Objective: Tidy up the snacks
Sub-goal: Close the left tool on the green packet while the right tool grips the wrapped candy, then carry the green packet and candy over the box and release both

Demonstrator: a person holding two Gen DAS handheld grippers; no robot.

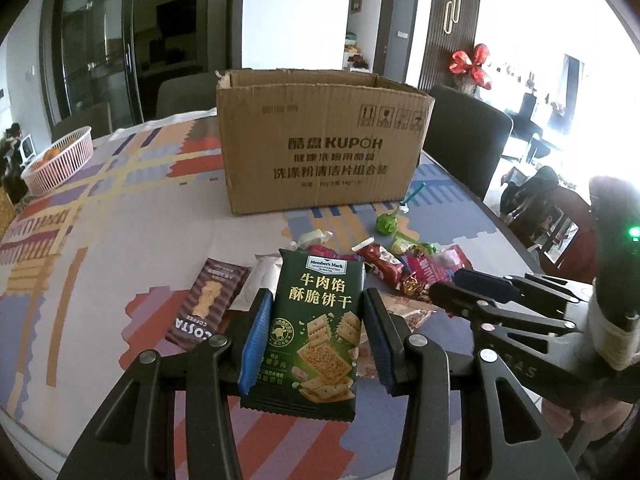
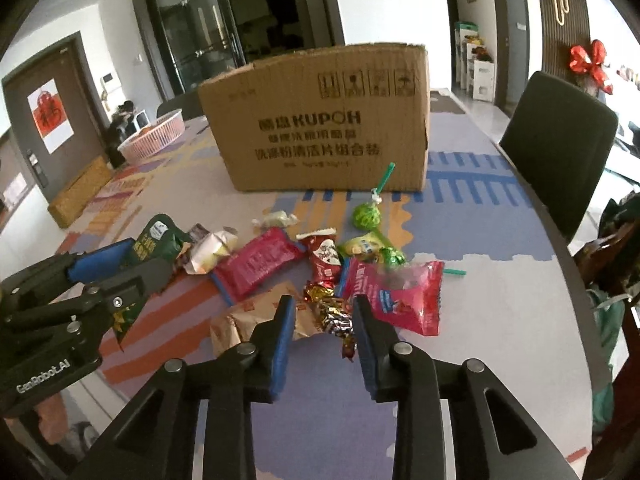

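Room for moving lies mostly between the snack pile and the cardboard box (image 2: 320, 120), which stands open-topped toward the far side of the tabletop (image 1: 120, 220), and on the bare patterned cloth left of the pile. The tabletop's right edge curves close past the pink bag (image 2: 404, 300); one dark chair (image 2: 560, 140) stands there. The left tool (image 1: 316, 320) pinches one dark green cracker packet (image 1: 316, 320) upright, lifted above the pile. The right tool (image 2: 322, 338) stands slightly spread around a foil-wrapped candy (image 2: 334, 316); I cannot tell whether its pads touch it. One pink basket (image 1: 60, 160) sits at the far left. One green lollipop (image 2: 366, 216) lies before the box.
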